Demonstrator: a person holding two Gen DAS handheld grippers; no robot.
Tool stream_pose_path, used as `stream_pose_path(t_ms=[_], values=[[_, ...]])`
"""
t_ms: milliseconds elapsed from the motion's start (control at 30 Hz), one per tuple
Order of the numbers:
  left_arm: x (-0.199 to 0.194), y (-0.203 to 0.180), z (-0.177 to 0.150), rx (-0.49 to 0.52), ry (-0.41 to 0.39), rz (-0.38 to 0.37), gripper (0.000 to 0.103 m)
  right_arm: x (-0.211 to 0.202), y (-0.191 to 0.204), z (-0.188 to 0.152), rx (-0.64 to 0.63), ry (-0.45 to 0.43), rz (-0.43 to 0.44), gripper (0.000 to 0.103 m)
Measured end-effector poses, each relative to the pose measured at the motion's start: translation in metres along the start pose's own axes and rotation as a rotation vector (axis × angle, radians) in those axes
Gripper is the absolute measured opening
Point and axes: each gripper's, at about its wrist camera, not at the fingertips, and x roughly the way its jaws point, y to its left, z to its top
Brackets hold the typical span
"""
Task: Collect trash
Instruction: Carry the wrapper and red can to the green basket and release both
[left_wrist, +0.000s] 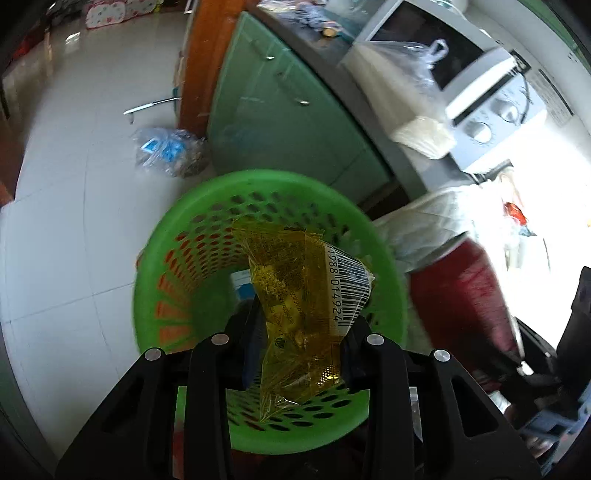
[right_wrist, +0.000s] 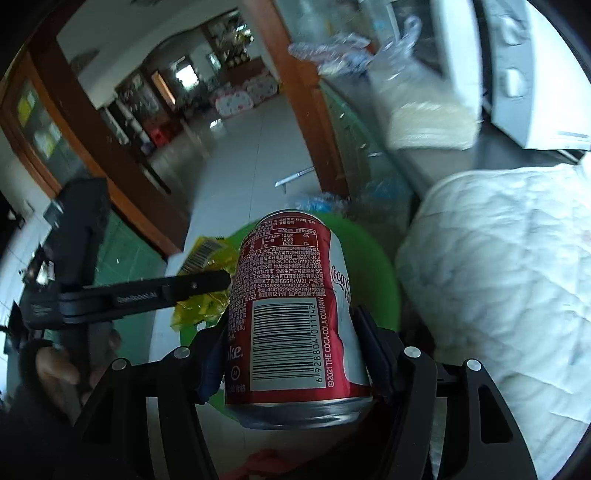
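My left gripper (left_wrist: 299, 325) is shut on a crumpled yellow plastic wrapper (left_wrist: 303, 295) with a barcode, and holds it over the mouth of a green perforated basket (left_wrist: 258, 181) on the floor. Some trash lies deep inside the basket. My right gripper (right_wrist: 290, 326) is shut on a dented red Coca-Cola can (right_wrist: 291, 288), upright between the pads, above the basket's near rim (right_wrist: 373, 258). In the right wrist view the left gripper's black finger (right_wrist: 159, 291) reaches in from the left with the yellow wrapper (right_wrist: 207, 310) at its tip, just left of the can.
A clear plastic bag (left_wrist: 168, 151) with blue contents lies on the tiled floor beyond the basket. Green cabinet doors (left_wrist: 280, 122) and a counter with a white microwave (left_wrist: 443, 62) run along the right. A big white sack (right_wrist: 498, 277) stands right of the basket. A person's hand (right_wrist: 55, 365) grips the left tool.
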Motion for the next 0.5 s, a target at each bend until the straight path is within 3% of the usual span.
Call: stream_pose_path(t_ms=[200, 367, 500], values=[[0.008, 0.013, -0.002, -0.031, 0.012, 0.023, 0.038, 0.032, 0.007, -0.003, 0.017, 0.049, 0.010, 0.063], [0.011, 0.020, -0.005, -0.046, 0.017, 0.043, 0.057, 0.027, 0.004, -0.005, 0.033, 0.037, 0.007, 0.070], [0.009, 0.019, -0.005, -0.051, 0.011, 0.052, 0.064, 0.011, -0.001, -0.008, 0.035, 0.018, 0.011, 0.073]])
